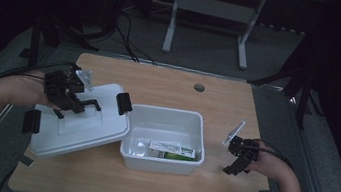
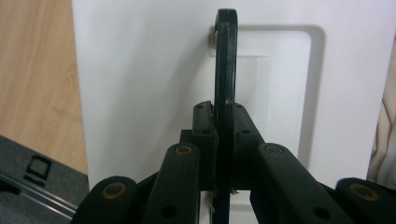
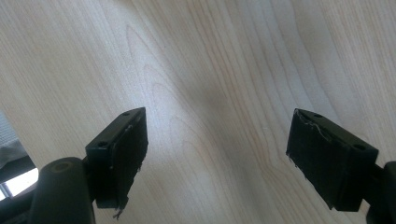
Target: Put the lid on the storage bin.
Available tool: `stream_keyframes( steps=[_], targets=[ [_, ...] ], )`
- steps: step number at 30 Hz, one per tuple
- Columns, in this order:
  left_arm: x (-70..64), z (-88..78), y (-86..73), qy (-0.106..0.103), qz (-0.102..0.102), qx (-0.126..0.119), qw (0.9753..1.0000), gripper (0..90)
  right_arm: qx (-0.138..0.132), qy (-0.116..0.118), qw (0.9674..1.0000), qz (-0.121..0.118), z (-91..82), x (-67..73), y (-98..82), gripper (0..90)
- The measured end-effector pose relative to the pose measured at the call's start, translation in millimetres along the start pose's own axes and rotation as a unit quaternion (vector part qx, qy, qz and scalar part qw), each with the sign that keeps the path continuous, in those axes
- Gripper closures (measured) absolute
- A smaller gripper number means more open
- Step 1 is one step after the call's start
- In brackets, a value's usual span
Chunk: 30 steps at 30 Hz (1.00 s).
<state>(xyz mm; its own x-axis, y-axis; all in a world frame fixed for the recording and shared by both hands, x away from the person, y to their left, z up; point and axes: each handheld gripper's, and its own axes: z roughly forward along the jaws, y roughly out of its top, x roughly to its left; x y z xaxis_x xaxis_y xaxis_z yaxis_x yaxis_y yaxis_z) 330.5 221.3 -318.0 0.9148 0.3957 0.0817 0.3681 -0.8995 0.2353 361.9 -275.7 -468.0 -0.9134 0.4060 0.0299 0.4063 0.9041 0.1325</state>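
Observation:
A white lid (image 1: 83, 132) with black clips at both ends hangs tilted at the left of the wooden table (image 1: 169, 88), its right edge next to the white box (image 1: 170, 115). My left gripper (image 1: 75, 105) is shut on the lid's black handle (image 1: 90, 103). In the left gripper view the handle (image 2: 226, 60) stands edge-on between the pads of that gripper (image 2: 224, 119), over the lid (image 2: 140, 84). The open box holds a green and white carton (image 1: 171, 150). To the right of the box my right gripper (image 1: 232, 166) stands open (image 3: 217, 154) above bare table (image 3: 210, 60).
A round cable hole (image 1: 199, 87) sits in the table's far side. Beyond the table a desk frame with white legs (image 1: 171, 25) stands on the dark floor. Cables trail off the table's left edge (image 1: 36, 69).

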Motion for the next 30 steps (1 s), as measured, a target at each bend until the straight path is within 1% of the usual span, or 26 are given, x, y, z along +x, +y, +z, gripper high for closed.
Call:
stream_keyframes(
  steps=[5,10,13,14,15,16,18,19,20,23,30],
  targets=[
    [-3.5,1.9,16.0,-0.004,0.014,0.000,0.9999,84.4,0.000,0.000,1.0000,0.000,1.7,0.3,-0.4,19.8],
    [-6.2,4.4,30.1,-0.010,0.024,-0.009,0.9996,84.4,0.000,-0.002,1.0000,0.000,3.0,0.5,-1.0,19.8],
    [-8.2,8.7,39.3,-0.012,0.031,-0.005,0.9994,84.4,-0.001,-0.002,1.0000,-0.001,3.3,0.3,-1.3,19.8],
    [-8.8,10.0,42.7,-0.011,0.036,0.000,0.9993,84.5,-0.001,-0.002,1.0000,-0.001,3.3,0.4,-1.4,19.8],
    [-9.6,11.3,45.8,-0.011,0.036,0.000,0.9993,84.5,-0.001,-0.003,1.0000,-0.001,3.2,0.5,-1.5,19.8],
    [-9.7,12.3,49.0,-0.014,0.041,0.004,0.9991,84.4,-0.001,-0.003,1.0000,-0.002,3.2,0.6,-1.6,19.8],
    [-10.8,14.3,55.5,-0.014,0.044,0.000,0.9989,84.5,-0.002,-0.005,1.0000,-0.002,2.8,0.8,-1.8,19.8],
    [-11.4,15.3,59.0,-0.015,0.049,0.003,0.9987,84.4,-0.003,-0.005,1.0000,-0.003,2.6,0.9,-2.0,19.8],
    [-12.0,16.5,62.5,-0.015,0.052,0.000,0.9985,84.4,-0.002,-0.005,1.0000,-0.002,2.3,1.3,-2.0,19.8],
    [-13.9,20.2,73.6,-0.015,0.060,0.002,0.9981,84.4,-0.002,-0.005,1.0000,-0.001,2.1,1.5,-2.4,19.8],
    [-21.3,28.0,100.9,-0.020,0.086,0.007,0.9961,84.4,-0.001,-0.004,1.0000,-0.003,3.3,2.0,-4.0,19.8]
  ],
)
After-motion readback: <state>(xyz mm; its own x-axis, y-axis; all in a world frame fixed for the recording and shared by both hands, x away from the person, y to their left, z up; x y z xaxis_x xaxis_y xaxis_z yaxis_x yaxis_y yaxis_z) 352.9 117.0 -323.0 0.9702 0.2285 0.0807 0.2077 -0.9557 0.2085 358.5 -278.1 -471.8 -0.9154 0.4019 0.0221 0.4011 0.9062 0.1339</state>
